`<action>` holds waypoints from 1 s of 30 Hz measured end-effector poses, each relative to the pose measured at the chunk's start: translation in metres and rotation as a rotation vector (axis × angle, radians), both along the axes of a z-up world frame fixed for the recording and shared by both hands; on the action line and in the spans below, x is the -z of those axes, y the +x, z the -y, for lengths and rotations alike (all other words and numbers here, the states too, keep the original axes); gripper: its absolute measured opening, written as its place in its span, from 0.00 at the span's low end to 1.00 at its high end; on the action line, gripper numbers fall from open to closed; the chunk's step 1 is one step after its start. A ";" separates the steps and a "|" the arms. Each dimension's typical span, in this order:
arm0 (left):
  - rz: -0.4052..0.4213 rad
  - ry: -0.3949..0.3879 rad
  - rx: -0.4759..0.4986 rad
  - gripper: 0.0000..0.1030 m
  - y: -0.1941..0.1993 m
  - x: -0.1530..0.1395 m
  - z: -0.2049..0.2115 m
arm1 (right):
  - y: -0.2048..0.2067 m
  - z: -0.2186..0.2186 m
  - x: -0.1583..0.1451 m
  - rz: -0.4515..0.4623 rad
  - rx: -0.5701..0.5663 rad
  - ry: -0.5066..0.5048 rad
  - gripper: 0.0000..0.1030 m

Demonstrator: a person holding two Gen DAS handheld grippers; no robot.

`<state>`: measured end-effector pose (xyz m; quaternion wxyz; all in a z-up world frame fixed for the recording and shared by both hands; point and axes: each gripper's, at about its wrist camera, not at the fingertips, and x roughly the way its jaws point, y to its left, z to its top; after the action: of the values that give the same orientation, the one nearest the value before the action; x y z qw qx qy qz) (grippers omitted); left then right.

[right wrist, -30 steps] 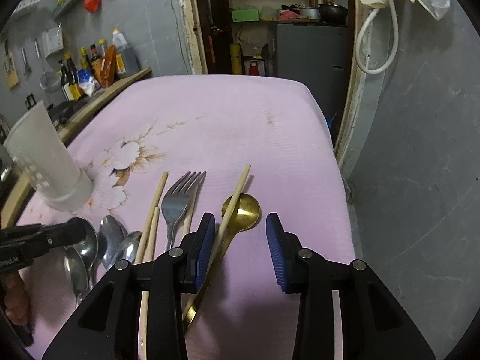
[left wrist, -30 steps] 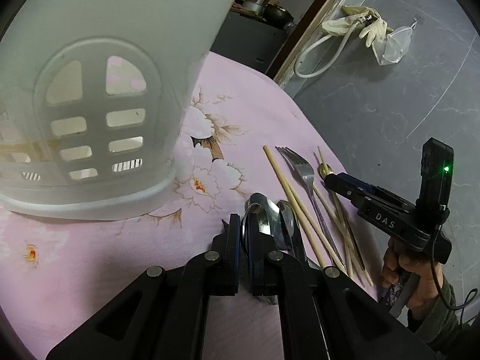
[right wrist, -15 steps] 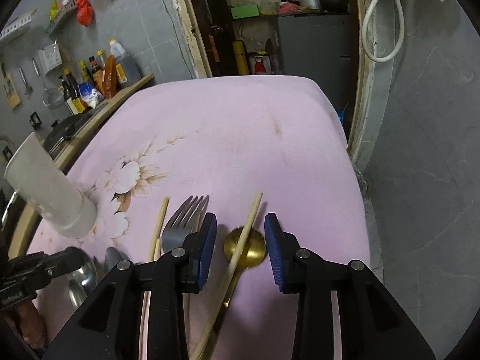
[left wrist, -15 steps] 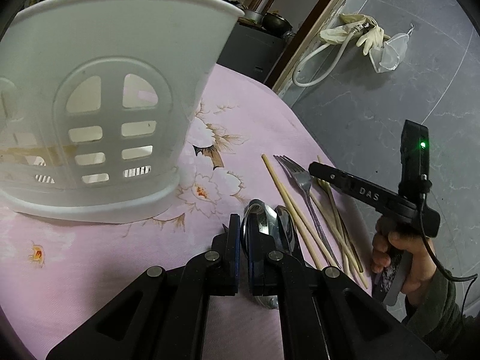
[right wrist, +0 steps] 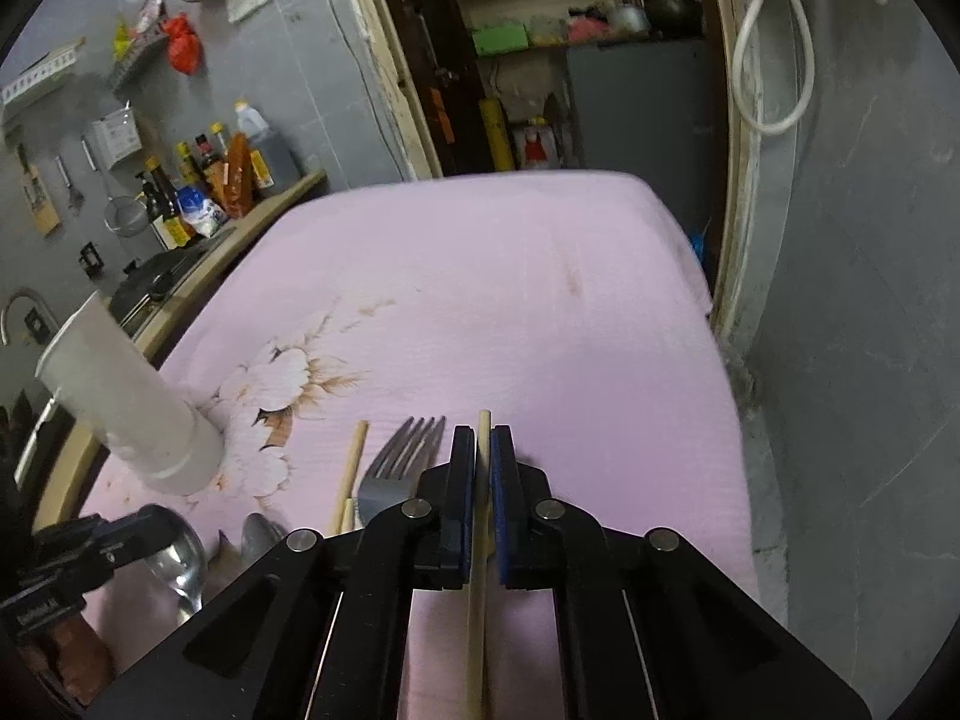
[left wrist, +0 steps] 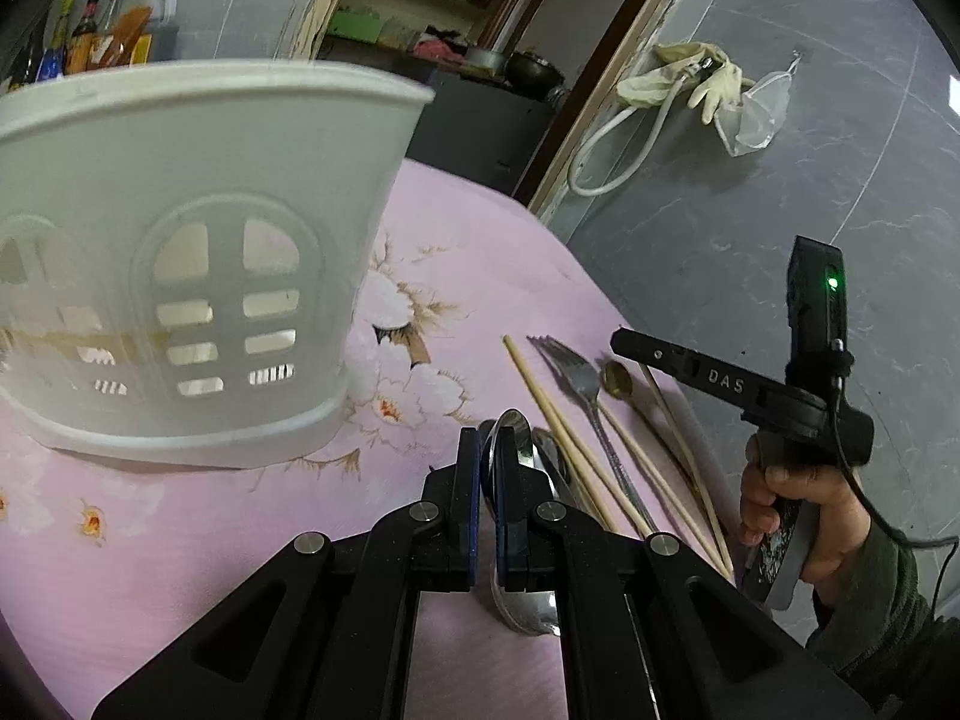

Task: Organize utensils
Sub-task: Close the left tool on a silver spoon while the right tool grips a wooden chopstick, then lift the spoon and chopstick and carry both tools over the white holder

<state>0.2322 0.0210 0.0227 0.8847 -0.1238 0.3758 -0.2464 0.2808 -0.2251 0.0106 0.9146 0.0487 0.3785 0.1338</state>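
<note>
On the pink floral tablecloth (right wrist: 540, 312), the utensils lie in a loose row near your side of the table. Your left gripper (left wrist: 491, 456) has its jaws closed on a steel spoon (left wrist: 510, 432), held edge-on between the blue pads, its bowl end showing below the fingers. A second steel spoon (left wrist: 549, 450) lies just beside it on the cloth. The white slotted utensil holder (left wrist: 180, 276) stands upright to the left, apart from the gripper. Your right gripper (right wrist: 478, 462) has its jaws closed on a wooden chopstick (right wrist: 478, 600), which runs lengthwise between the pads with its tip just past the fingertips. Left of it lie the fork (right wrist: 399, 468) and another chopstick (right wrist: 351, 468). In the left wrist view, the gold spoon (left wrist: 618, 384) rests on the cloth beside the fork, beneath the right gripper. Bottles (right wrist: 204, 180) stand on the counter behind.
</note>
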 end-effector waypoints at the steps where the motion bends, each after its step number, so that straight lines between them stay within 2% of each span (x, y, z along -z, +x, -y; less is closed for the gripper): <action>1: 0.007 0.000 -0.001 0.02 0.000 -0.001 0.001 | -0.005 -0.003 -0.004 0.025 0.001 -0.020 0.03; 4: 0.027 -0.001 -0.005 0.02 -0.002 -0.003 0.001 | -0.021 -0.018 -0.013 0.112 -0.001 -0.091 0.03; 8: 0.054 -0.003 -0.014 0.02 -0.004 -0.005 0.000 | -0.044 -0.034 -0.024 0.219 -0.011 -0.117 0.03; 13: 0.129 0.003 -0.043 0.02 -0.014 -0.017 -0.004 | -0.071 -0.043 -0.038 0.327 -0.016 -0.041 0.03; 18: 0.228 0.047 -0.079 0.02 -0.030 -0.043 -0.005 | -0.087 -0.054 -0.056 0.417 -0.040 0.018 0.03; 25: 0.289 0.077 -0.130 0.02 -0.052 -0.076 -0.019 | -0.099 -0.072 -0.080 0.515 -0.076 0.083 0.03; 30: 0.349 0.106 -0.192 0.02 -0.062 -0.113 -0.037 | -0.105 -0.086 -0.104 0.606 -0.116 0.097 0.03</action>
<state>0.1698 0.0584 0.1359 0.9611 -0.0675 0.2159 -0.1587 0.1759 -0.1387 0.1148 0.9733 0.0284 0.0839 0.2119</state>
